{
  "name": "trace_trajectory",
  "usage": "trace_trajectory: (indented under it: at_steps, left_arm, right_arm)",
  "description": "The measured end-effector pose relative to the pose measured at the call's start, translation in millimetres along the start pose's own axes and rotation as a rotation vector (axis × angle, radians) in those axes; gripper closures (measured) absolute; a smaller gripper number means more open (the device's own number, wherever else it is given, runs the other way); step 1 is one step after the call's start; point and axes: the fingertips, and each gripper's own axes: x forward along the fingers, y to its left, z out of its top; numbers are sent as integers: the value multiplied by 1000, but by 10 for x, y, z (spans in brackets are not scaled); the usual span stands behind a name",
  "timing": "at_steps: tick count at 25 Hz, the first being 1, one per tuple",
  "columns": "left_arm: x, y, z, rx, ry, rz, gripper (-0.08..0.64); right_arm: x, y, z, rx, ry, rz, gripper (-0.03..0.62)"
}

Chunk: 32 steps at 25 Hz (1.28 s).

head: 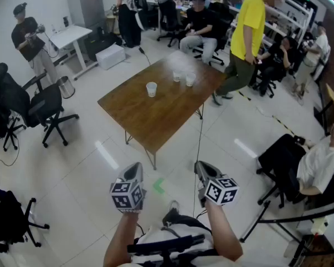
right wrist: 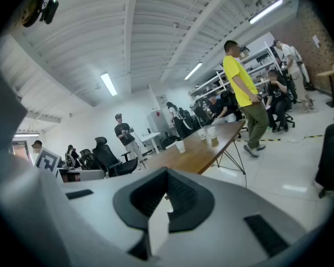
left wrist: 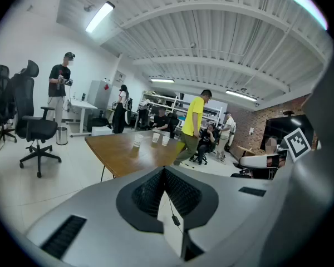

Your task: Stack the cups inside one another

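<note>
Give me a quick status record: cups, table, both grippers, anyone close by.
table: wooden table, across open floor from both grippers
cups: three, all upright, none nested; single cup stands apart, cup pair sits close together
left gripper: shut, empty, well short of the table
right gripper: shut, empty, well short of the table
nearby: person in yellow shirt at the table's far corner
stacking: not started

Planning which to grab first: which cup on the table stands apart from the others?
The left cup stands alone; the middle cup and right cup sit close together.
</note>
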Motion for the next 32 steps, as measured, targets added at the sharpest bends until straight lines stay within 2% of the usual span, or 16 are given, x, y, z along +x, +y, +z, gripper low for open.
trace_trajectory:
  at_steps: [10,19,32]
  left_arm:
    - [299,-58,69,10,22,9,569]
    - [693,-271,159,24,42,6,569]
    - [1223,-567,189,56,95,16,569]
  right_arm:
    - [189,-238,124,23,-9,7,581]
    - [290,-628,279,46,-10,4,581]
    - [465,-1095,534,15,10,8,571]
